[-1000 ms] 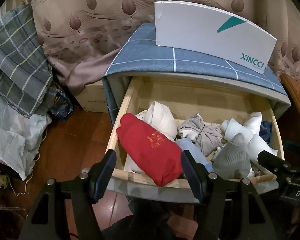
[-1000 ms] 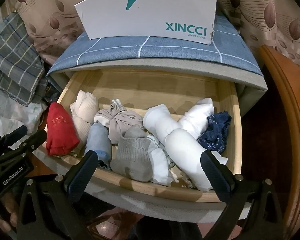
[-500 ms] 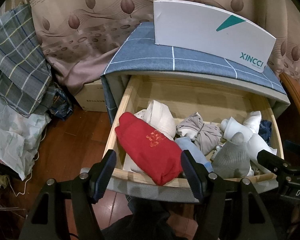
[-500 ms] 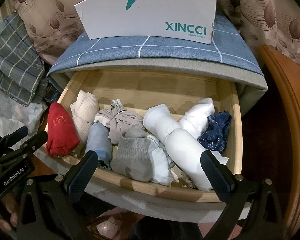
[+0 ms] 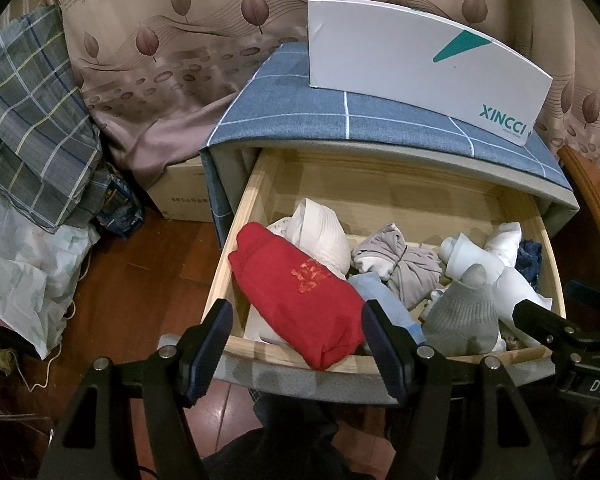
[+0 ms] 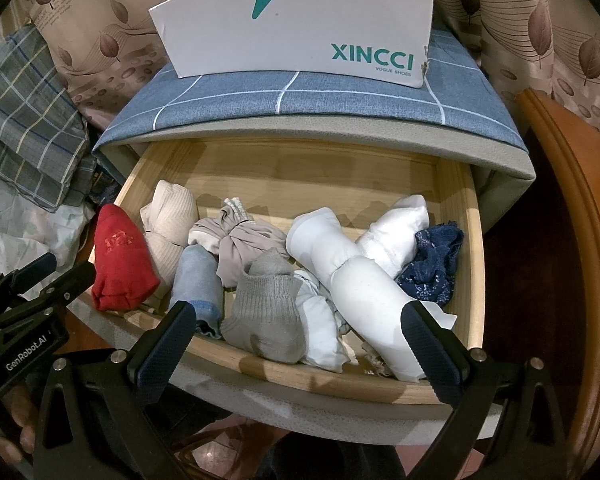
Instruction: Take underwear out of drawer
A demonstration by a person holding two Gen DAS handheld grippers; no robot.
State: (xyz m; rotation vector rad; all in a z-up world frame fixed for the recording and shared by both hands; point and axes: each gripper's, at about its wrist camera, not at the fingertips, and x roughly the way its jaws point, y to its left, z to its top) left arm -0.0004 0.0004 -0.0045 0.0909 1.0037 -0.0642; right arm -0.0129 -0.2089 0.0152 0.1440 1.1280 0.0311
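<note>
Pretty much nothing has moved since a second ago. The drawer [image 6: 474, 264] is pulled open; going left to right in it: red roll [image 6: 118, 258], cream roll [image 6: 172, 224], grey sock [image 6: 266, 300], white rolls [image 6: 364, 284], navy lace underwear [image 6: 434, 262] at the right end. Left gripper [image 5: 298, 344] and right gripper [image 6: 302, 344] both hang wide open by the drawer's front edge, holding nothing.

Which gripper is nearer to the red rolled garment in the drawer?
Left. The left gripper is open just before the red rolled garment; the right gripper is open farther right, before the grey sock.
</note>
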